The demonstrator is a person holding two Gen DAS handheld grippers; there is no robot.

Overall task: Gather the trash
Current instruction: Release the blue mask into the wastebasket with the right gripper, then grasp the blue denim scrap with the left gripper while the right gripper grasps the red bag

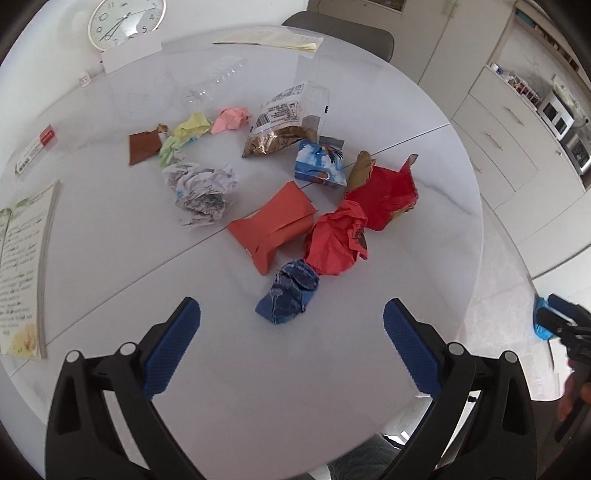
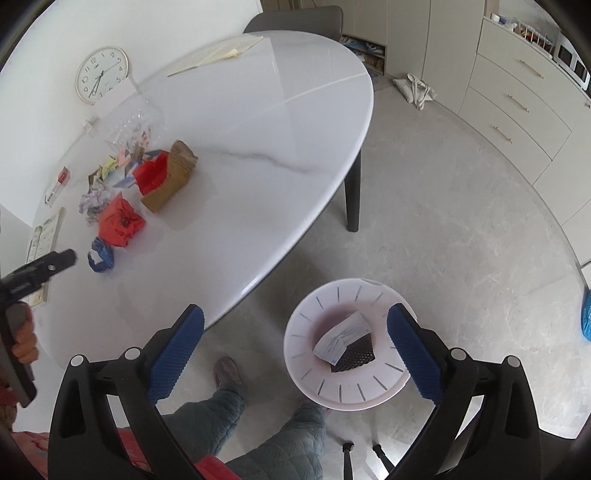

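Observation:
Trash lies in a heap on the white round table [image 1: 110,266]: a crumpled blue wrapper [image 1: 288,293], a crumpled red paper [image 1: 338,242], an orange carton [image 1: 273,225], crumpled newsprint [image 1: 201,194], a red bag [image 1: 388,195], a blue-white carton [image 1: 319,166], a snack bag [image 1: 284,122] and small coloured paper balls [image 1: 207,127]. My left gripper [image 1: 291,321] is open and empty just short of the blue wrapper. My right gripper [image 2: 295,328] is open and empty above the floor, off the table's edge, beside a white bin [image 2: 347,387] holding a folded paper [image 2: 343,338].
A booklet [image 1: 22,266] lies at the table's left edge, papers [image 1: 269,38] at the far side, a clock [image 1: 125,22] leans on the wall. A grey chair [image 1: 347,31] stands behind the table. Cabinets [image 2: 517,110] line the right wall. The person's legs [image 2: 258,435] are below.

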